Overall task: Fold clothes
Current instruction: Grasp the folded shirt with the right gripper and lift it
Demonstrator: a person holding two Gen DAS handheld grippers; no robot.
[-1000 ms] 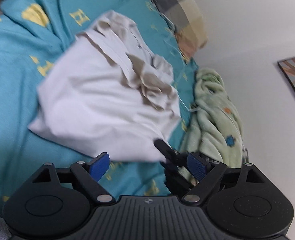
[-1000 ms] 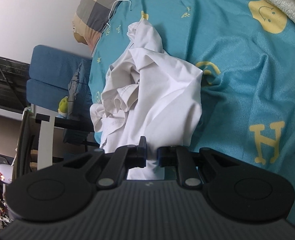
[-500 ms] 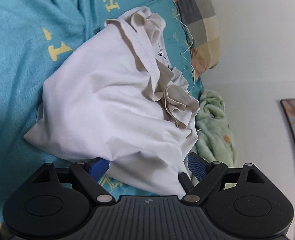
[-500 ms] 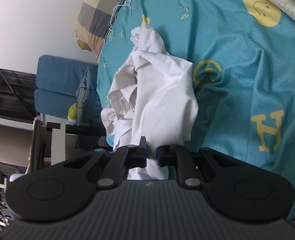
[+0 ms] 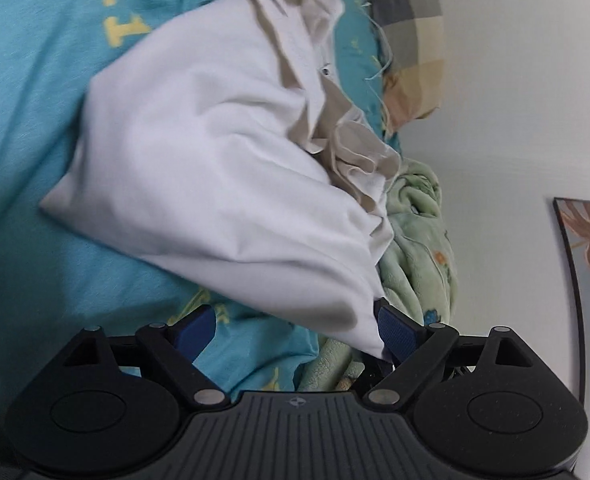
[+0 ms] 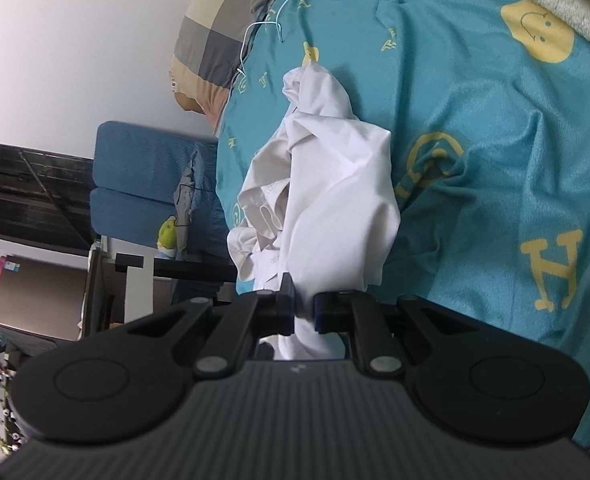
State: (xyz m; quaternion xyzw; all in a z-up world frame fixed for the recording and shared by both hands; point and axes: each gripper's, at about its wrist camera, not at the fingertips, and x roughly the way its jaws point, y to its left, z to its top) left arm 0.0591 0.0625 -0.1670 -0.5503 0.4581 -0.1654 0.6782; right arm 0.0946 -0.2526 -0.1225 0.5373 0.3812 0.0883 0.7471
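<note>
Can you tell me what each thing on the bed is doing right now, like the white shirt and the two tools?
White shirt: crumpled, not folded, one end pinched.
Right tool: shut on the white shirt.
Left tool: opening, nothing gripped; shirt edge beside one pad.
Teal bedsheet: spread out, wrinkled.
Green blanket: bunched up beside the shirt.
Checked pillow: lying at the bed's edge.

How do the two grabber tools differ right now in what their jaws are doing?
The left gripper has its jaws spread wide and opening, pads not pressing the white shirt whose edge lies between them; the right gripper has its jaws pinched shut on the shirt's corner. Both are black, with blue pads, and point at the same shirt on the teal bedsheet.
</note>
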